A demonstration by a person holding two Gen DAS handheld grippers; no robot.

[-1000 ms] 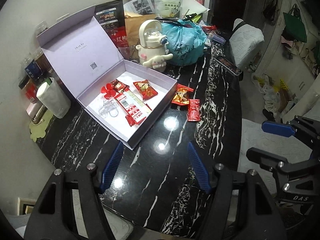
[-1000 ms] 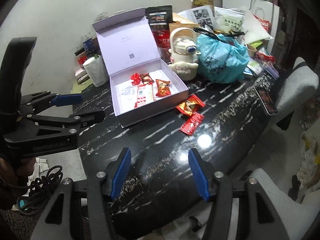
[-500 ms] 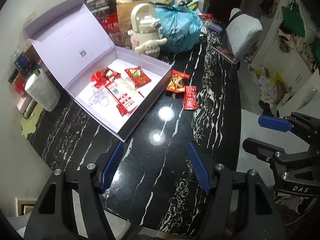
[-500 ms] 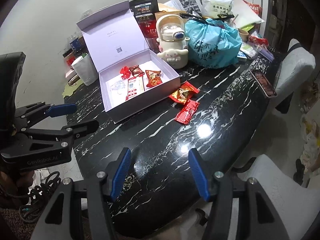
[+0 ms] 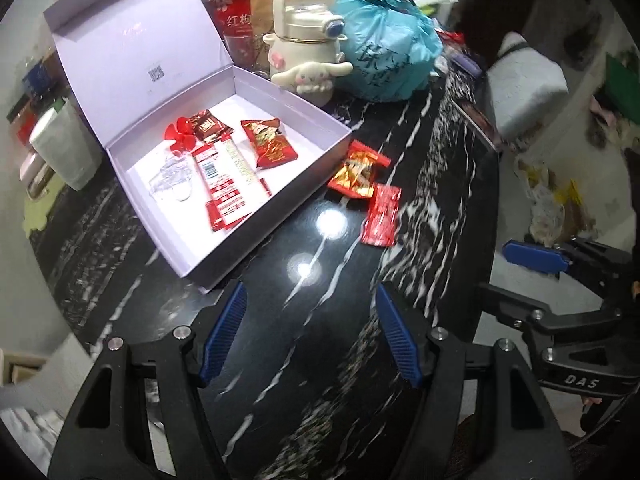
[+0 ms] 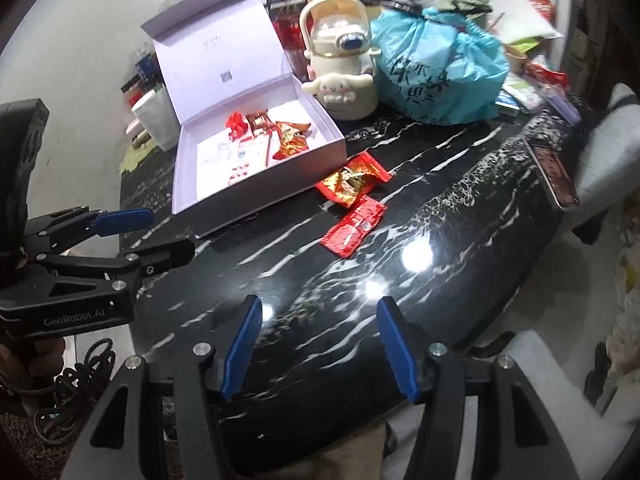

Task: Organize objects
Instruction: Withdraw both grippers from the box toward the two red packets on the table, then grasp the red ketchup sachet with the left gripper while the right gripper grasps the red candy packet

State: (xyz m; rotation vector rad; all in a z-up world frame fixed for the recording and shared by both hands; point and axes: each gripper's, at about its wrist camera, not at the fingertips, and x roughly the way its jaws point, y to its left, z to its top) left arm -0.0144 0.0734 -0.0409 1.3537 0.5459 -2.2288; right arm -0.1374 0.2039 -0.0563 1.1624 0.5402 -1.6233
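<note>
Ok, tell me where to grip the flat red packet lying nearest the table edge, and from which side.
Grip the flat red packet across its narrow width near the middle, coming straight down from above. It lies flat on the black table, with its far end meeting the red-and-gold packet, so pinch the nearer half. The right gripper is open and probably best placed.

We count one lilac gift box (image 5: pixel 308 122), lid up. Inside: two red snack packets (image 5: pixel 270 145), one long red-white wrapper (image 5: pixel 224 178), one red plastic piece (image 5: pixel 180 134), one clear plastic item (image 5: pixel 170 178). Outside on black marble table (image 5: pixel 320 360): two red packets (image 5: pixel 358 168). Behind: one cream character kettle (image 5: pixel 306 40), one teal bag (image 5: pixel 394 60), one white cup (image 5: pixel 66 142). Two grippers: left gripper (image 5: pixel 310 334), right gripper (image 6: pixel 320 342).
</note>
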